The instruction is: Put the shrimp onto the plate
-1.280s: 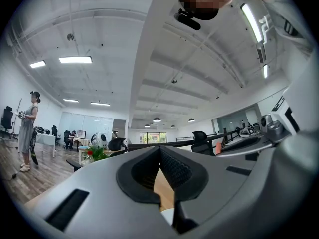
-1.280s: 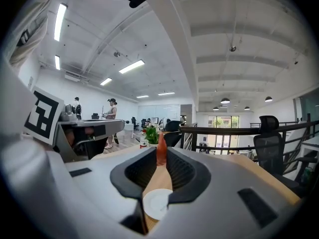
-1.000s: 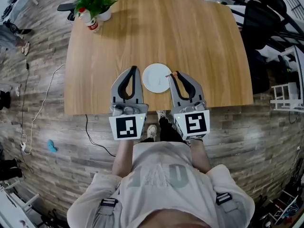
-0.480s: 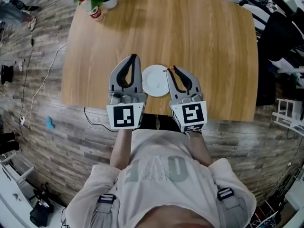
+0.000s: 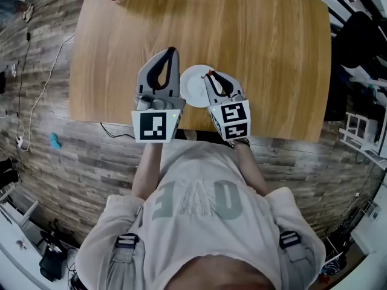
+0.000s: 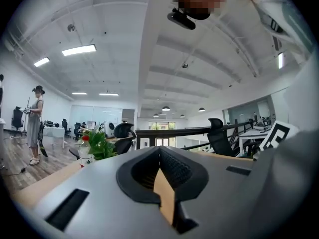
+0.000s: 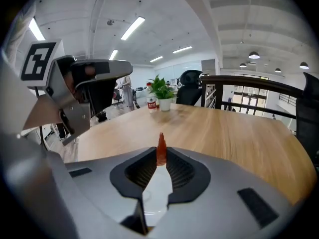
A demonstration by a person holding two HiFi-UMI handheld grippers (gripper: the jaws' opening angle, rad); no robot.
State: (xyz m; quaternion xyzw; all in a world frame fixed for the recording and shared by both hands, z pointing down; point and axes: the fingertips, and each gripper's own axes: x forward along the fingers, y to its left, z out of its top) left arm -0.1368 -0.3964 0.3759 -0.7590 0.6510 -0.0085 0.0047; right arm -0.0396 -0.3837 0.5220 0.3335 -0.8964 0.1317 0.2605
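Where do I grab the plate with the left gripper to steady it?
Probably its left rim, coming in low from the left: the plate lies flat on the table, so only the thin edge offers a hold, and the left gripper, currently shut, is on that side.

The shrimp (image 7: pixel 161 152) is orange-red, set against the plain white plate (image 5: pixel 191 88). The bench (image 5: pixel 254 35) is light honey-coloured wood with fine straight grain. The left hand-held gripper (image 5: pixel 171 53) and the right hand-held gripper (image 5: pixel 210 75) are both grey with black ribbed pads, and each carries a black-and-white square marker. The floor (image 5: pixel 78 156) shows grey-brown planks, and the person's shirt (image 5: pixel 199 234) is pale beige.
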